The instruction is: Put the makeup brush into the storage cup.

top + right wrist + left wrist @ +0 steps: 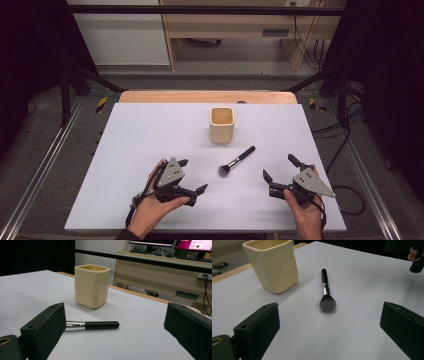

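Makeup brush lying between two spread, empty grippers

The makeup brush (236,160) lies flat on the white board (135,140), bristles toward the person, handle angled toward the cream square cup (221,125) standing upright just beyond it. The left gripper (192,176) and right gripper (280,167) rest either side, jaws wide apart, nothing between them and the brush.

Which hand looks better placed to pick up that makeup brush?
Probably the left gripper: it is open, and the brush lies between its jaws, bristles toward it. The right gripper sees just the handle.
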Available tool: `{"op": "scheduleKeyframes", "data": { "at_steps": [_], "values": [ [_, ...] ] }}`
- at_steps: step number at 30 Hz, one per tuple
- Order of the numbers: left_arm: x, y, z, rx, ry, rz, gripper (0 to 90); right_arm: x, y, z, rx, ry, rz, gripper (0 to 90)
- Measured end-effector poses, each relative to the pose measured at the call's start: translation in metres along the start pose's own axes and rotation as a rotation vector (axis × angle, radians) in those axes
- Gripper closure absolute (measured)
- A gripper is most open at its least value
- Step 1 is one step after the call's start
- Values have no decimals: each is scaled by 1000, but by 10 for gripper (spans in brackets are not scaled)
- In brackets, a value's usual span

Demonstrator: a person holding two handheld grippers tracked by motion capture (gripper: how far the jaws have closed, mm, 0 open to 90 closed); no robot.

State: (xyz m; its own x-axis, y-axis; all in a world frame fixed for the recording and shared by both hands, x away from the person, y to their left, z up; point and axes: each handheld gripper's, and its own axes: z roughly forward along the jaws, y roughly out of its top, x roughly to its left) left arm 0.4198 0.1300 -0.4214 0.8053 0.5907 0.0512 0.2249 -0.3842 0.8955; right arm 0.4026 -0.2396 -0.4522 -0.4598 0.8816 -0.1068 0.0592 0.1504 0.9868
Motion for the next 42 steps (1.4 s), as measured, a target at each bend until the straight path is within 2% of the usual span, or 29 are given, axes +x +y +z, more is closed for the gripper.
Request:
{"op": "scheduleKeyframes", "data": {
  "at_steps": [4,13,18,21,24,30,37,42],
  "values": [
    [-4,10,10,19,-9,13,25,-1,0,0,-1,0,3,44],
    [-11,21,28,63,-33,47,25,-4,0,-2,-11,-20,12,43],
    [-14,26,39,59,-58,38,32,-4,0,-3,-11,-24,19,43],
    [-15,28,49,75,-65,37,32,-5,0,-2,-16,-25,27,43],
    [-16,30,59,91,-64,46,33,-6,0,-3,-13,-29,34,43],
    [-14,35,72,112,-45,36,40,-8,0,-3,-20,-42,42,43],
    [-14,42,86,147,-46,32,41,-8,0,-3,-22,-38,46,41],
    [-14,44,97,193,-35,38,50,-6,0,-3,-20,-33,44,39]
  ]
}}
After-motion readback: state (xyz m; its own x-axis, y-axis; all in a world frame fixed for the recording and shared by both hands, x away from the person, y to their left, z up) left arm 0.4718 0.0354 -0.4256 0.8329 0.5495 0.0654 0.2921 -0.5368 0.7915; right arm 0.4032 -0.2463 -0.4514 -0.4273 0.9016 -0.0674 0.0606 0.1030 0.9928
